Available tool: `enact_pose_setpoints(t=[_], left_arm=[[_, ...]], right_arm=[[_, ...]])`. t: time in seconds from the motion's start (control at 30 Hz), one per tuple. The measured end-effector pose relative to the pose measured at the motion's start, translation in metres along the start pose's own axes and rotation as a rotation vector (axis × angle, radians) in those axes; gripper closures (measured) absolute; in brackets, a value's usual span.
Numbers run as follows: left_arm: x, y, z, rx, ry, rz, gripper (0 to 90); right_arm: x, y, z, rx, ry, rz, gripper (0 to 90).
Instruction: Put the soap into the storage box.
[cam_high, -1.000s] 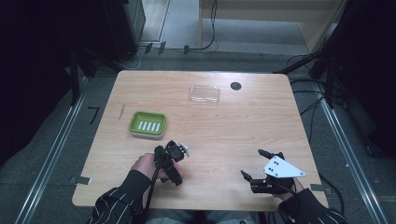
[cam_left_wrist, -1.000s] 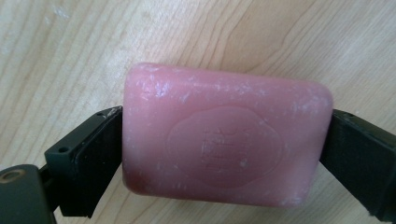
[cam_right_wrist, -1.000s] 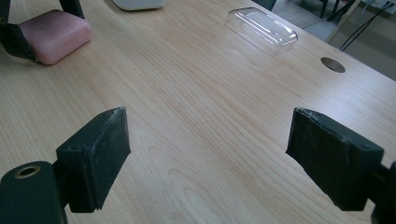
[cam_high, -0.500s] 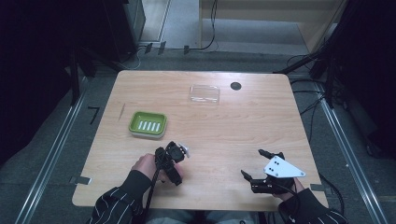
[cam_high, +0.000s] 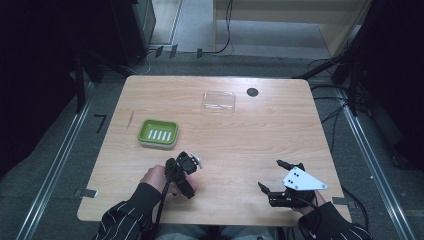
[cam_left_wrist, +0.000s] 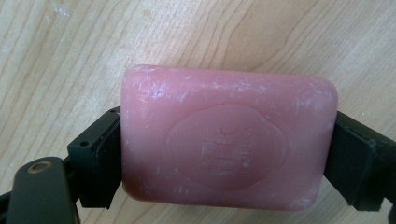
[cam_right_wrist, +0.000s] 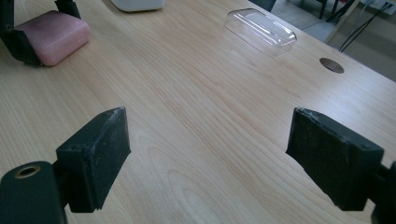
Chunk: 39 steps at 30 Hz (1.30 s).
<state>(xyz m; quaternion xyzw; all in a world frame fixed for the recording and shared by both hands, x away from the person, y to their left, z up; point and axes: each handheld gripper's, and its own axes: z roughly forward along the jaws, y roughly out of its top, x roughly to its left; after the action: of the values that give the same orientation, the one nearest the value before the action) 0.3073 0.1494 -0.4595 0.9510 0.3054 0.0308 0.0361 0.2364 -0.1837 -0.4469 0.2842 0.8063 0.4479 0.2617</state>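
Clamping a pink soap bar (cam_left_wrist: 228, 140) by its 2 short ends, the left gripper (cam_high: 182, 172) sits near the table's (cam_high: 260, 130) front edge, just short of the green soap dish (cam_high: 158, 133); whether the bar touches the wood is hard to tell. The right gripper (cam_high: 274, 176) rests well apart, jaws spread wide around nothing. A clear lid (cam_high: 218, 100) lies toward the far edge.

The soap (cam_left_wrist: 229, 140) looked waxy and matt pink, its face scuffed with pale scratches around an embossed seal. The left gripper (cam_left_wrist: 224, 154) clamped it with matt black pads (cam_left_wrist: 100, 154) of plastic or rubber. The table (cam_right_wrist: 210, 121) was pale, smooth wood with clear grain. At 1 o'clock in the right gripper view lay a glossy transparent plastic lid (cam_right_wrist: 261, 30). The dish (cam_high: 158, 133) looked like smooth green plastic.
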Motion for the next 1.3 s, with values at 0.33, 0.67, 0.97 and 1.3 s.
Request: enact_pose_setpoints(t=[0.33, 0.67, 0.97, 1.3], left_arm=[[0.009, -0.008, -0.007, -0.014, 0.012, -0.038, 13.3], [0.016, -0.014, -0.009, -0.002, 0.010, -0.068, 13.5], [0.019, -0.017, -0.011, 0.013, 0.006, -0.080, 13.6], [0.027, -0.025, -0.016, 0.025, 0.002, -0.108, 13.7]], right_arm=[[0.000, 0.000, 0.000, 0.000, -0.001, 0.000, 13.8], [0.000, 0.000, 0.000, 0.000, -0.002, 0.001, 13.8], [0.000, 0.000, 0.000, -0.001, -0.003, 0.001, 13.8], [0.000, 0.000, 0.000, -0.002, -0.002, -0.003, 13.8]])
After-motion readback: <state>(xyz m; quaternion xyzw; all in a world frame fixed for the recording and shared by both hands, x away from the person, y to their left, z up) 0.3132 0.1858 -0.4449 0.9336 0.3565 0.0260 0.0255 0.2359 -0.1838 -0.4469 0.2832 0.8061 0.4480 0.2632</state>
